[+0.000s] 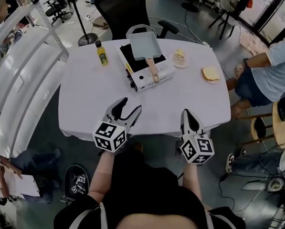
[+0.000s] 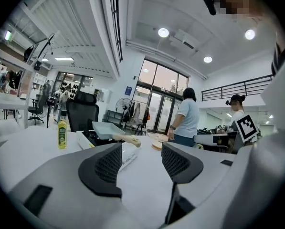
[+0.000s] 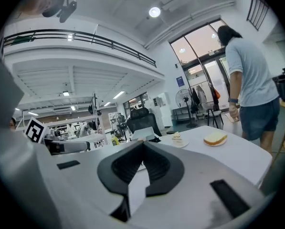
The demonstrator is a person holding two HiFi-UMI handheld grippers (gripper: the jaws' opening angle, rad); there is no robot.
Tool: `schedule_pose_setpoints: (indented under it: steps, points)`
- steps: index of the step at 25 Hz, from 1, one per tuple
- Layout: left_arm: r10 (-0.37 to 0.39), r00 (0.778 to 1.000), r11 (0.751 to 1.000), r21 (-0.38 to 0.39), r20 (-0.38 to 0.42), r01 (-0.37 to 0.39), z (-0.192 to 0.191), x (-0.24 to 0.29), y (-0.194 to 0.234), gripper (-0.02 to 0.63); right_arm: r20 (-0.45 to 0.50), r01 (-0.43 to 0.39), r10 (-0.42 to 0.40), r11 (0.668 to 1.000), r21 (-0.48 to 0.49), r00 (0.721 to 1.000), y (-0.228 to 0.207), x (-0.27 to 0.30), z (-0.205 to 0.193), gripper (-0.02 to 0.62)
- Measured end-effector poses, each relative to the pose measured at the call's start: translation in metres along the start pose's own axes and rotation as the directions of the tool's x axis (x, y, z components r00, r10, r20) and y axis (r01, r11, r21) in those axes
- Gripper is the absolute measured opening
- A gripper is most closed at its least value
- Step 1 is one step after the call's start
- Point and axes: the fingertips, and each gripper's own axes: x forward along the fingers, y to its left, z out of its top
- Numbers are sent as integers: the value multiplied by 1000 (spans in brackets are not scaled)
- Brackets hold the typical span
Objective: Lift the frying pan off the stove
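Far beyond the gaping left claw (image 1: 131,105) and the closed right claw (image 1: 186,112), the frying pan (image 1: 143,45) rests on the stove (image 1: 151,77).

The head view looks steeply down; both gripper views face the boxy white stove (image 1: 152,78), low over the round white-clothed table (image 1: 85,99).

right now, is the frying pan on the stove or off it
On it: the frying pan rests atop the white portable stove, nothing gripping its wooden handle.

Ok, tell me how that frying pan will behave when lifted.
The frying pan looks rigid, so it should lift in one piece. Held by its wooden handle, the body will probably dip. It looks empty, so likely light.
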Motion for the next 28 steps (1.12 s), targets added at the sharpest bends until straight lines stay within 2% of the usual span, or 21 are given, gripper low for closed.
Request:
schedule_pose_setpoints:
  steps: [7, 12, 19, 23, 28]
  points:
    - [-8, 1000, 1000, -3, 7, 8, 21, 39, 44, 267, 11, -10, 10, 1000, -16, 1000, -2, 62, 15, 3]
    - [-27, 1000, 999, -23, -13, 27, 24, 56, 62, 265, 1, -12, 12, 1000, -17, 1000, 1, 86, 14, 3]
    - [-58, 997, 991, -120, -47, 52, 10, 58, 66, 266, -54, 2, -3, 1000, -8, 999, 1, 88, -5, 3]
    - [-99, 995, 968, -235, -22, 91, 6, 63, 61, 265, -93, 3, -4, 1000, -11, 996, -4, 89, -14, 3]
    - [-134, 991, 916, -381, 7, 127, 7, 89, 57, 267, -127, -8, 6, 1000, -12, 992, -20, 105, -16, 3]
